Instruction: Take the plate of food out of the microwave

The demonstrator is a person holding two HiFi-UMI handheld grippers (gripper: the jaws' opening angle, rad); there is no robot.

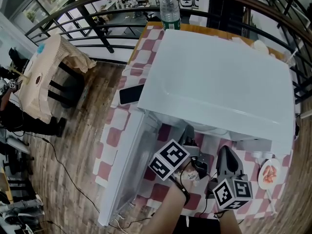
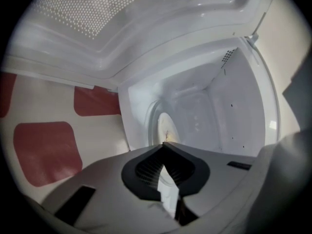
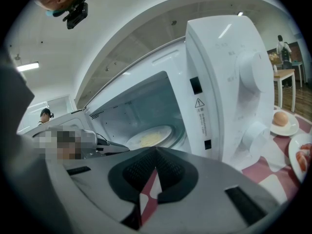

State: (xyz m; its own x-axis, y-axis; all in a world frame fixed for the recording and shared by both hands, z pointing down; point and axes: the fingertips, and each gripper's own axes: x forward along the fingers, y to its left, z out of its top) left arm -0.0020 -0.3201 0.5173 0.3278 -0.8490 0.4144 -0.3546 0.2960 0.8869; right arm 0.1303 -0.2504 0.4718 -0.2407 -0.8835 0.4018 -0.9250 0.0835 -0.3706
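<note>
The white microwave (image 1: 219, 82) stands on the checked table with its door (image 1: 124, 169) swung open to the left. Inside, a white plate (image 3: 148, 139) with pale yellow food lies on the turntable. My left gripper (image 1: 187, 133) reaches into the cavity; in the left gripper view its tips (image 2: 165, 144) meet at the near rim of the plate (image 2: 165, 126). From the right gripper view the left gripper (image 3: 119, 147) touches that rim. My right gripper (image 1: 226, 157) hovers in front of the opening, and its jaws (image 3: 156, 150) are shut with nothing in them.
A small plate of red food (image 1: 269, 173) lies on the table right of the microwave, with a bun on a saucer (image 3: 280, 118) beyond it. A black phone (image 1: 131, 94) and a water bottle (image 1: 170, 9) sit beside and behind the microwave.
</note>
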